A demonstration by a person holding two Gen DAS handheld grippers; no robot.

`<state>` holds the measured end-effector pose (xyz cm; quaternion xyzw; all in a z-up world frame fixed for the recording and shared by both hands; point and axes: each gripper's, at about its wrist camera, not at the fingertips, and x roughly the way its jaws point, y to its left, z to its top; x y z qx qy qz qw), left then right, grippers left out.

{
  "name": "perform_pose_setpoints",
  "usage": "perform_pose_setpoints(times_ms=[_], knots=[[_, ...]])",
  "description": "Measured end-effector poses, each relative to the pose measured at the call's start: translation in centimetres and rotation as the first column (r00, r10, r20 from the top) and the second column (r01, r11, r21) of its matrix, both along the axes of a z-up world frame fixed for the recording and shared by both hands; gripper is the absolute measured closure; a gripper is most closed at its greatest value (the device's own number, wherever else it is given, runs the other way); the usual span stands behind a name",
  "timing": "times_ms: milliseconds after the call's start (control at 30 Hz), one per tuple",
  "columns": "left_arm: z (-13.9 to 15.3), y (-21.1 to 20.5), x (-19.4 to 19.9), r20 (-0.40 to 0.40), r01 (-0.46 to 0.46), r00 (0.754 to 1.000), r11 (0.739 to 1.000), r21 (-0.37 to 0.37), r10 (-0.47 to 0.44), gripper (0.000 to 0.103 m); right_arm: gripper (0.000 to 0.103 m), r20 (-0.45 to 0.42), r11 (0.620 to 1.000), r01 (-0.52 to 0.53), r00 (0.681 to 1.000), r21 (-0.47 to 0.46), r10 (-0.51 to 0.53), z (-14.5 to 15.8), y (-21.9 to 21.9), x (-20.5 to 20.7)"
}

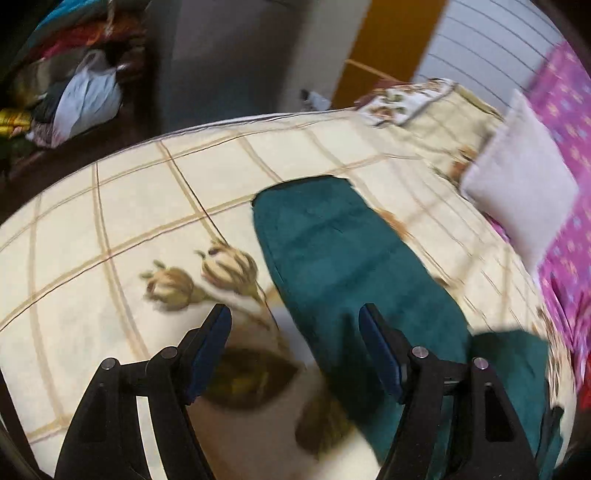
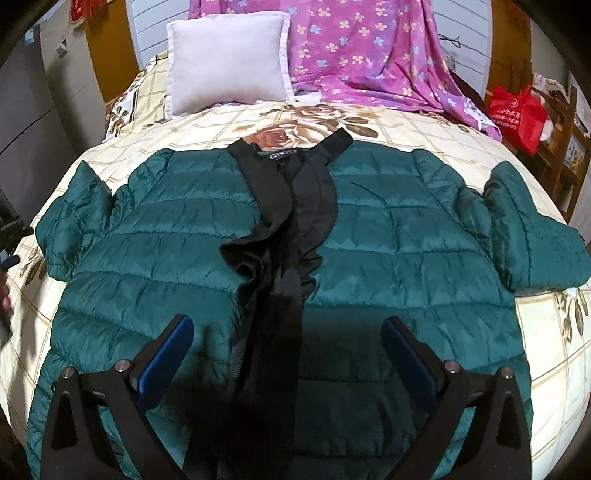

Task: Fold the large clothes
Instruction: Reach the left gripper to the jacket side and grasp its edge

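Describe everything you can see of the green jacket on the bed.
The jacket is dark teal, quilted and puffy, with a slightly shiny shell. It lies flat on the bedspread, collar toward the pillow, front open down the middle, showing black lining. Both sleeves spread outward, cuffs bent toward the hem. Nothing grips it: both claws are open above it.

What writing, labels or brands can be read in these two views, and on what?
Jacket collar label: light lettering, too blurred to read.
Red bag: white print and a round logo, too small to read.
Red hanging at top left: gold marks, unreadable.
Left wrist view: no text visible.
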<state>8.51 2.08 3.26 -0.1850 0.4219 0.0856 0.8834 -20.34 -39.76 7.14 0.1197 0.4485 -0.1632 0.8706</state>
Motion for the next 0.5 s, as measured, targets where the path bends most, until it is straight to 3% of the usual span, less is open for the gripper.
perform_pose_setpoints(times_ms=[167,233,300,333,367,433,500], knots=[[-1.8,-0.1,3.0,-0.039,-0.021,0.999,1.0,-0.003,0.02,0.058,0.0,-0.011,1.0,-0.028,1.0,-0.01,0.028,-0.4,0.7,0.8],[-1.8,-0.4,3.5,-0.02,-0.037,0.999,0.999,0.004,0.037,0.058,0.0,-0.022,0.999,-0.037,0.999,-0.016,0.037,-0.6,0.9,1.2],[-2.0,-0.6,3.8,0.015,-0.006,1.0,0.999,-0.036,0.007,0.065,0.0,-0.026,0.999,-0.043,0.999,-0.021,0.042,-0.7,1.1,1.3],[-2.0,-0.8,4.1,0.021,-0.006,1.0,1.0,-0.012,0.006,0.075,0.0,-0.029,0.999,-0.046,0.999,-0.023,0.045,-0.8,1.2,1.4],[-2.1,-1.0,4.2,0.025,0.005,1.0,1.0,0.009,-0.005,0.093,0.0,-0.033,0.999,-0.047,0.998,-0.026,0.046,-0.9,1.2,1.5],[-2.0,-1.3,4.6,0.019,0.044,0.999,0.999,0.025,-0.044,0.103,0.0,-0.04,0.999,-0.045,0.998,-0.028,0.043,-1.1,1.2,1.6],[-0.9,-0.9,4.2,0.051,0.06,0.997,0.998,0.01,-0.06,0.103,0.0,-0.041,0.999,-0.044,0.998,-0.021,0.043,-1.1,1.1,1.5]])
